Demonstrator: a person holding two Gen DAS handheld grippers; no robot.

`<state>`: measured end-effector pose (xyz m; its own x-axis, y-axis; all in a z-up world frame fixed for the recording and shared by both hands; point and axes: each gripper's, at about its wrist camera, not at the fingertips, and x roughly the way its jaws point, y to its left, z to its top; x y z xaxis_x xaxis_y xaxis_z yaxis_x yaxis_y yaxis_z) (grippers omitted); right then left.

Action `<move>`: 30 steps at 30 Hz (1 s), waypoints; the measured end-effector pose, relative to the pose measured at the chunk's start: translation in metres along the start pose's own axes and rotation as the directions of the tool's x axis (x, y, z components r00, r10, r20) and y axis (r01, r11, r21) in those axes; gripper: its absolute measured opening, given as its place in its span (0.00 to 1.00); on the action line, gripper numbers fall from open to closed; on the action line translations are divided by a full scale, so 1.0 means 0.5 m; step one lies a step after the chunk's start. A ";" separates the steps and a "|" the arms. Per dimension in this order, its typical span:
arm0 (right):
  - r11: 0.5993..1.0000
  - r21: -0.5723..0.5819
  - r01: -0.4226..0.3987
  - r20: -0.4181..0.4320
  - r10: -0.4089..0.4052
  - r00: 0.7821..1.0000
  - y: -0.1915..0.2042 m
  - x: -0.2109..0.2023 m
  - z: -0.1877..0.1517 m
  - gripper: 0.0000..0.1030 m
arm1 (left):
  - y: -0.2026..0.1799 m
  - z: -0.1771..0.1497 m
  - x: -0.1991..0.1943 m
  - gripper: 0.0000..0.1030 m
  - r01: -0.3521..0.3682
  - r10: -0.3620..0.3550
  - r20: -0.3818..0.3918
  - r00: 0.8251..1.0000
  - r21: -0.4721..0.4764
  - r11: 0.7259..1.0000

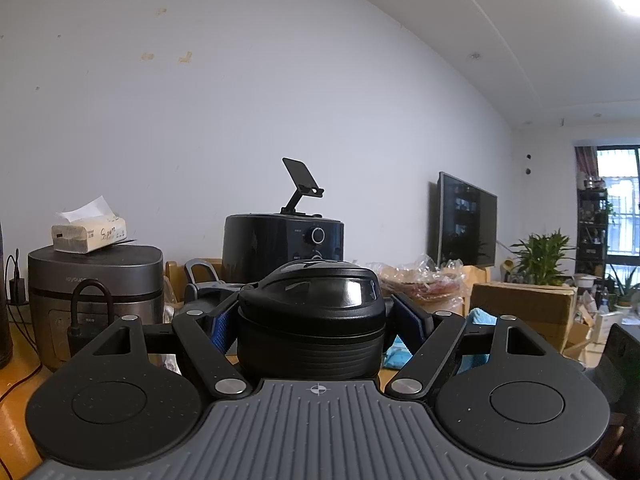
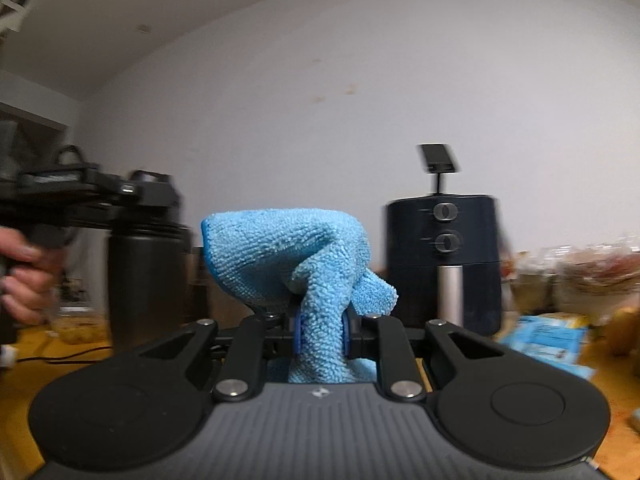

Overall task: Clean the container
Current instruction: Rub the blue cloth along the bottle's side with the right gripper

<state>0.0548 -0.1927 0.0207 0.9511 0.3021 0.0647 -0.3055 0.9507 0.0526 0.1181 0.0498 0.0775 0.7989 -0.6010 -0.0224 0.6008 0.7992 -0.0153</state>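
A black bottle-like container (image 1: 320, 292) with a ribbed neck and a domed lid fills the middle of the left wrist view. My left gripper (image 1: 314, 326) is shut on it, its blue pads (image 1: 219, 326) pressing on both sides just below the lid. The right wrist view, which is blurred, shows the same container (image 2: 148, 280) upright at the left. A hand (image 2: 24, 276) holds the left gripper (image 2: 132, 192) at the container's top. My right gripper (image 2: 322, 334) is shut on a light blue microfibre cloth (image 2: 280, 248), which bunches up above the pads, to the right of the container and apart from it.
A wooden table (image 2: 24, 360) carries a black air fryer (image 2: 444, 260) with a phone stand on top, a grey rice cooker (image 1: 96, 280) under a tissue pack (image 1: 90, 234), bagged food (image 1: 424, 280) and a blue packet (image 2: 548, 340). A cardboard box (image 1: 524, 304) and a TV (image 1: 466, 220) stand to the right.
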 end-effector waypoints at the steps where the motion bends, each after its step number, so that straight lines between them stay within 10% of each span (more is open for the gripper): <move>1: 1.000 0.001 -0.031 0.000 0.031 1.000 -0.001 -0.001 0.000 0.15 | 0.000 0.000 0.000 0.74 0.000 0.000 0.000 1.000 0.000 1.000; 16: 0.915 0.100 -0.391 0.012 0.392 0.920 -0.041 0.005 0.003 0.14 | 0.005 0.007 0.003 0.74 0.001 -0.001 -0.011 1.000 -0.002 1.000; 30: 0.904 0.113 -0.413 -0.004 0.416 0.910 -0.028 0.013 -0.001 0.13 | 0.005 0.008 0.007 0.74 -0.003 0.003 -0.015 1.000 -0.005 1.000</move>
<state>0.0651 -0.2041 0.0198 0.7382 0.6702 0.0764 -0.6737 0.7269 0.1330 0.1223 0.0497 0.0812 0.8002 -0.5986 -0.0377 0.5983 0.8010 -0.0197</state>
